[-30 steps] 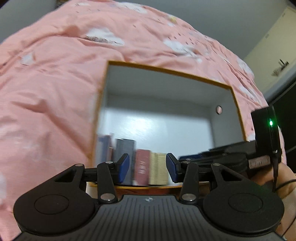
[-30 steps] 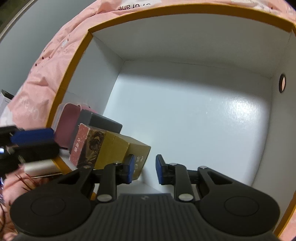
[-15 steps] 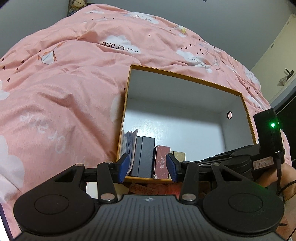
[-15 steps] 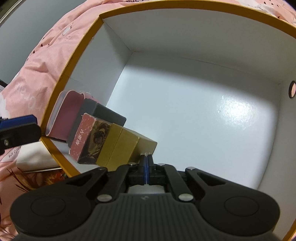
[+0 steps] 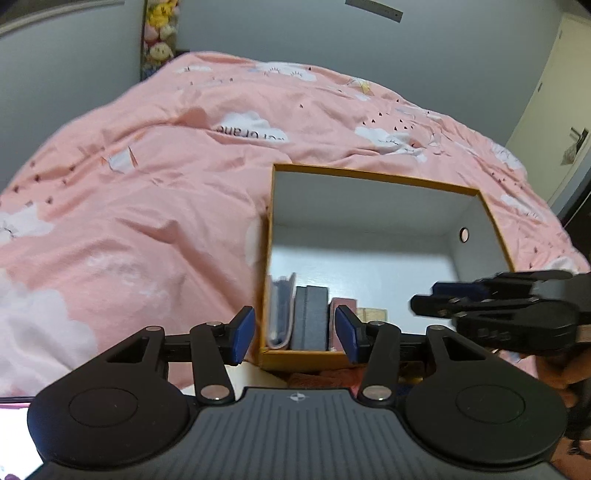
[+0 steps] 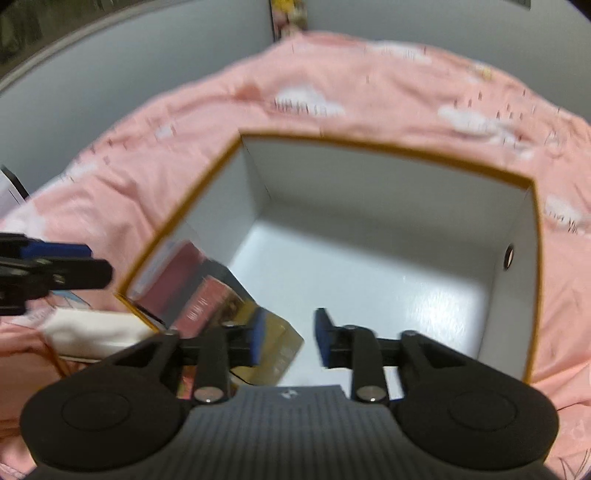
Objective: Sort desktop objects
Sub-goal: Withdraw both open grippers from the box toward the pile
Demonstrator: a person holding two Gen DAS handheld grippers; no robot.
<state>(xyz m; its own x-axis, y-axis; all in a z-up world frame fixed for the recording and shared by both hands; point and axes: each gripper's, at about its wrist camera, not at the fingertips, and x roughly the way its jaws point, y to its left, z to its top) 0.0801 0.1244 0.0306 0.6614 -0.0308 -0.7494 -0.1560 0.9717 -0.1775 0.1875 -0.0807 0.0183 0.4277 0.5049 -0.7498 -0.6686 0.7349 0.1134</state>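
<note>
An open box with an orange rim [image 5: 373, 176] [image 6: 384, 147] and white inside lies on the pink bedspread. Along its near left wall stand a pink case [image 5: 277, 306] [image 6: 168, 280], a black box [image 5: 310, 317], a red box [image 5: 342, 303] [image 6: 201, 308] and a gold box [image 5: 375, 314] [image 6: 279, 343]. My left gripper [image 5: 295, 334] is open and empty, just before the box's near left corner. My right gripper [image 6: 288, 338] is open and empty above the box's near edge, beside the gold box; it also shows in the left wrist view [image 5: 491, 308].
The pink cloud-print bedspread [image 5: 147, 206] surrounds the box. A white flat object [image 6: 92, 334] and red printed items [image 5: 325, 380] lie in front of the box. Grey walls, plush toys [image 5: 160, 27] and a door [image 5: 569, 122] are behind.
Both grippers have pulled back and up from the box. The right gripper shut half a second ago and is open again now. The left gripper stays open.
</note>
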